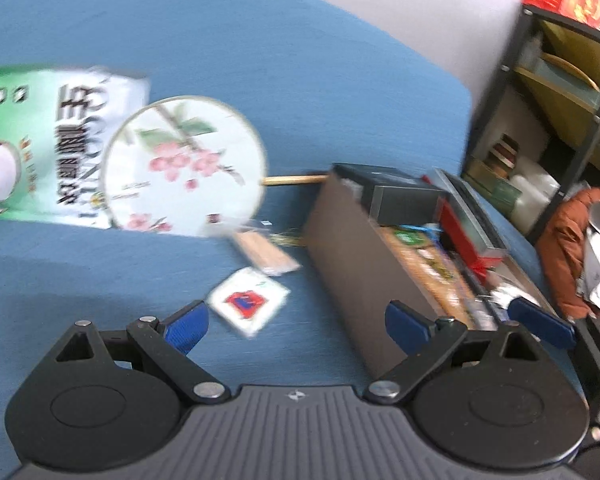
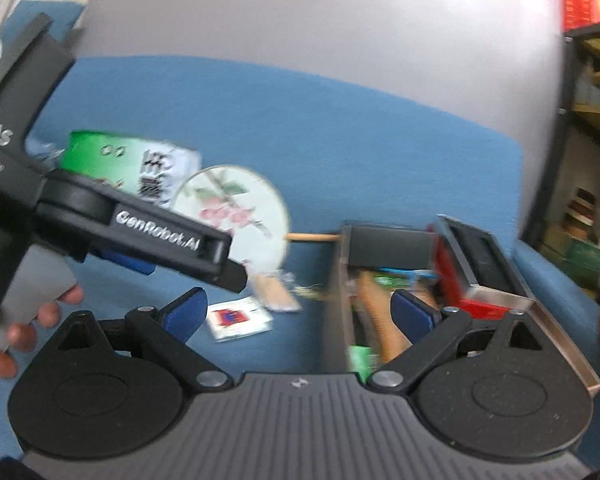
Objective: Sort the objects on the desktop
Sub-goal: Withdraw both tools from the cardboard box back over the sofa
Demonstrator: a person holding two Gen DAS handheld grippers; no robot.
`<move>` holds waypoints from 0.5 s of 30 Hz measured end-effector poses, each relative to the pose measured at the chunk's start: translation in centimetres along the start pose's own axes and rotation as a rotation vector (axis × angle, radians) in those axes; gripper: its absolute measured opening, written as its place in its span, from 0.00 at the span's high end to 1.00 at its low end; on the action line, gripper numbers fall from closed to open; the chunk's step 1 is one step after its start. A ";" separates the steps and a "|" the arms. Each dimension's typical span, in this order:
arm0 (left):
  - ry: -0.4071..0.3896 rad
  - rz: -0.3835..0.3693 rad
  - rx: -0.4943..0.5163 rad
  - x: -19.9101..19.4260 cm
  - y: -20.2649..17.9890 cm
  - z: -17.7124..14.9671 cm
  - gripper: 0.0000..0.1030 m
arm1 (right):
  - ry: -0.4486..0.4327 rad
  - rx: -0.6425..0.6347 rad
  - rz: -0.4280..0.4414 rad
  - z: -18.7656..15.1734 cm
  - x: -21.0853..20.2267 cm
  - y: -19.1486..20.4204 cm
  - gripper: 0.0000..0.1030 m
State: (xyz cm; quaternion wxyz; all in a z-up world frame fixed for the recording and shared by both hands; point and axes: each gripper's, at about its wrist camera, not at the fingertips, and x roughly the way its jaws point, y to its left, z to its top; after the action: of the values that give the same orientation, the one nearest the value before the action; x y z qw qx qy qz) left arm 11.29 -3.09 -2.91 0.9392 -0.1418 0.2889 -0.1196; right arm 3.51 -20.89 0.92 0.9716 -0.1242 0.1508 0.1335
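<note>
While several things already sit inside the long brown organiser box (image 1: 352, 264), your sorting looks only part done, judging by what lies loose on the blue tabletop (image 1: 260, 60). In the box you have a dark lidded case (image 1: 400, 194), a red box (image 1: 466, 236) with a dark open top and some printed packets, too blurred to name. Outside it remain the round fan (image 1: 184, 164), the flat sachet (image 1: 249, 303) with a red and blue print, the tan wrapped bundle of sticks (image 1: 266, 254) and the green and white carton (image 1: 48, 140) showing a coconut. The fan is a thin pale disc painted with pink blossoms, on a slim wooden handle that reaches up to the box's end. The sachet is square and glossy; the carton is stiff printed card. Your left gripper (image 1: 296, 322) hangs wide open and empty just above the sachet, and your right gripper (image 2: 298, 314) is likewise spread with nothing between its blue pads (image 2: 186, 314).
</note>
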 end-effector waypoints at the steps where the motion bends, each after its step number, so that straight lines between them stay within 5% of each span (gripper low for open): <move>1: 0.001 0.011 -0.010 0.1 0.7 -0.1 0.05 | 0.005 -0.011 0.010 -0.1 0.3 0.6 0.07; 8: 0.037 0.040 -0.044 2.2 3.8 -0.1 0.05 | 0.062 -0.033 0.064 -1.0 3.0 3.3 0.07; 15: 0.079 0.028 0.080 6.6 3.4 0.3 0.05 | 0.135 -0.042 0.102 -2.8 6.1 5.1 0.07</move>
State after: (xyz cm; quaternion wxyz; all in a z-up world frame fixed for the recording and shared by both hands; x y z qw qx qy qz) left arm 17.24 -1.88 -7.16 0.9337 -0.0951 0.3225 -0.1234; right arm 6.90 -15.59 -4.64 0.9484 -0.1454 0.2190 0.1771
